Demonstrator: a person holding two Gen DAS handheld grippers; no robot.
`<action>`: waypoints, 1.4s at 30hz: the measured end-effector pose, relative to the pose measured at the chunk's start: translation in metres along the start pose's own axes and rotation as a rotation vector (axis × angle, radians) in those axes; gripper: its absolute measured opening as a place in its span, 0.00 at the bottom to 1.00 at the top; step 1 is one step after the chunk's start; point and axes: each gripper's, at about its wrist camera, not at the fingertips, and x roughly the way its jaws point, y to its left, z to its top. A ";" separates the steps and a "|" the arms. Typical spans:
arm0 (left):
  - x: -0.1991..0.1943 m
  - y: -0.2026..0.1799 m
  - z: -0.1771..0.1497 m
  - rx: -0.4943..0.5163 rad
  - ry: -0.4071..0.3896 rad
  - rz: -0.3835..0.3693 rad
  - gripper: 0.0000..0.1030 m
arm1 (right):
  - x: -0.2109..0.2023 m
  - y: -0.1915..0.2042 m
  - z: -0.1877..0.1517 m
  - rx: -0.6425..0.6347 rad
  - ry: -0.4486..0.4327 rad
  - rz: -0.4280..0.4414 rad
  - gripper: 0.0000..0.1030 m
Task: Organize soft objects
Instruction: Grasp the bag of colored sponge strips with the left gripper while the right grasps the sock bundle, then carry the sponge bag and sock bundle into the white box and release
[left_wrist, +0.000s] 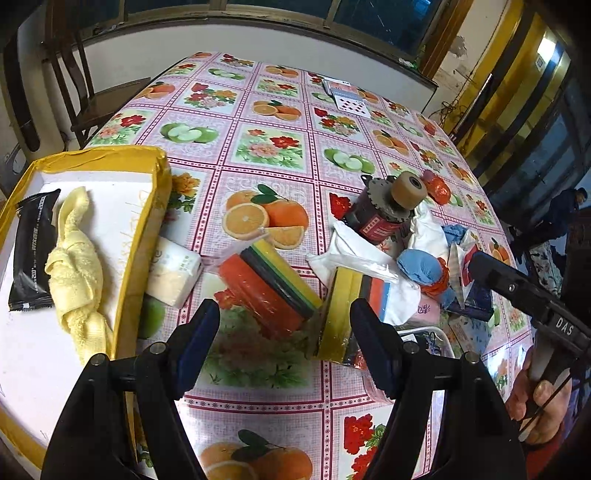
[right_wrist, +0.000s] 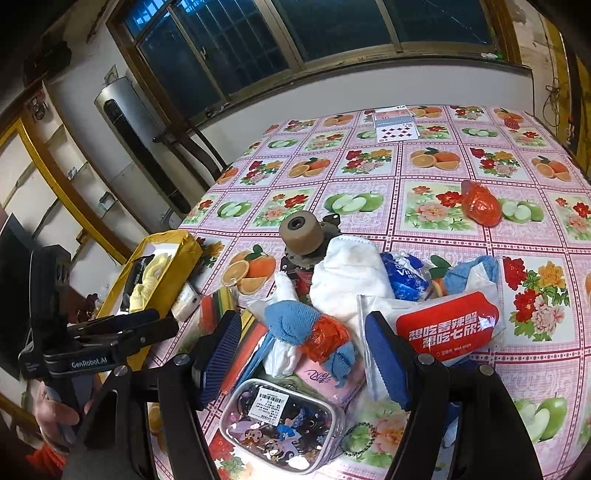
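A yellow box (left_wrist: 142, 236) at the left holds a knotted yellow towel (left_wrist: 75, 269) and a black wipes packet (left_wrist: 31, 251). My left gripper (left_wrist: 284, 325) is open just before two packs of coloured sponges (left_wrist: 273, 284) (left_wrist: 347, 306), nothing between its fingers. A white tissue pack (left_wrist: 173, 273) leans against the box. My right gripper (right_wrist: 303, 336) hangs open over a heap of a blue cloth (right_wrist: 291, 321), a white cloth (right_wrist: 347, 277), an orange bag (right_wrist: 327, 338) and a red wet-wipe packet (right_wrist: 447, 325).
A round brown roller on a dark toothed part (left_wrist: 391, 206) stands behind the heap. A clear pouch of hair ties (right_wrist: 280, 421) lies at the near edge. Playing cards (right_wrist: 395, 127) lie at the far side, and another orange bag (right_wrist: 480, 205) sits alone. A chair (left_wrist: 103, 103) stands beyond the table.
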 end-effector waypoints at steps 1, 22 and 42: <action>0.002 -0.004 0.000 0.014 0.007 -0.003 0.71 | 0.000 0.001 0.001 -0.003 0.001 0.015 0.70; 0.063 -0.060 -0.001 0.332 0.151 -0.095 0.71 | 0.054 0.011 -0.008 -0.236 0.140 -0.015 0.69; 0.037 -0.050 -0.001 0.333 0.086 -0.137 0.37 | 0.017 0.001 -0.012 -0.137 0.050 0.032 0.34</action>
